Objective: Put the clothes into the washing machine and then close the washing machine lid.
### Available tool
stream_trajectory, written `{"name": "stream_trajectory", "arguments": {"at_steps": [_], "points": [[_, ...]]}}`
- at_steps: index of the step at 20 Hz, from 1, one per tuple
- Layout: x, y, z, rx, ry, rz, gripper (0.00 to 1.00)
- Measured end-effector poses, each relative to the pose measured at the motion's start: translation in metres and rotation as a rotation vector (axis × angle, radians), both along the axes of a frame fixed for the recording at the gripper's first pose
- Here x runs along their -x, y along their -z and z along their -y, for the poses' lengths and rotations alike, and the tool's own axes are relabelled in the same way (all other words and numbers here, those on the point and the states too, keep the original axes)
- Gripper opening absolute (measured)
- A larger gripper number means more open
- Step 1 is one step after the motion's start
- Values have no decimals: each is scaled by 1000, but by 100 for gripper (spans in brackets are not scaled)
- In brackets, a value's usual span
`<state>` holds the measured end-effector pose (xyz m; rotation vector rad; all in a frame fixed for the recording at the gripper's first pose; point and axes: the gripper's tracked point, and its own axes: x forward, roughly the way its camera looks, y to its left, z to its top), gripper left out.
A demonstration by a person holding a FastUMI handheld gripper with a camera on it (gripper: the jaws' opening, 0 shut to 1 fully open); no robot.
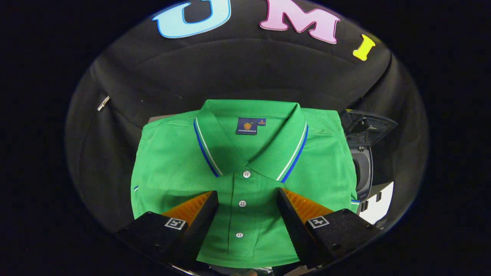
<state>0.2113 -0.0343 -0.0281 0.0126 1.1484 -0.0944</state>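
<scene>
Clothes: one folded green polo shirt (172, 168) lay flat, collar away from the gripper, front up. Left to right: a small metal clip (103, 103) hung on the booth wall beyond the shirt's left shoulder; the collar (251, 142), edged with white and blue stripes, sat at centre with a dark label (246, 125) inside it; three white buttons (242, 203) ran down the placket. Gripper (247, 199) hovered over the shirt's lower half, fingers apart, placket between them, gripping nothing. Washing machine (364, 168) stood just beside the shirt's right edge, its lid (366, 124) raised open.
</scene>
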Motion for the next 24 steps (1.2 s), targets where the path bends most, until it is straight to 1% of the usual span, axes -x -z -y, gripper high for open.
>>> {"name": "stream_trajectory", "arguments": {"at_steps": [2, 3, 4, 6, 8, 10, 11, 13, 16, 18, 20, 24], "points": [[-1, 0, 5, 3, 9, -62, 99], [-3, 1, 4, 2, 19, -77, 96], [-3, 2, 5, 6, 26, -87, 96], [-3, 2, 5, 3, 30, -105, 90], [-9, -1, 9, 9, 21, -104, 89], [-2, 0, 11, 7, 31, -95, 69], [-4, 0, 13, 6, 39, -88, 65], [-5, 0, 13, -1, 46, -85, 48], [-4, 0, 13, 14, 34, -77, 48], [-9, -3, 13, 8, 48, -48, 49], [-14, -1, 12, 19, 6, -1, 12], [-16, -1, 12, 29, 2, 36, 12]]}}
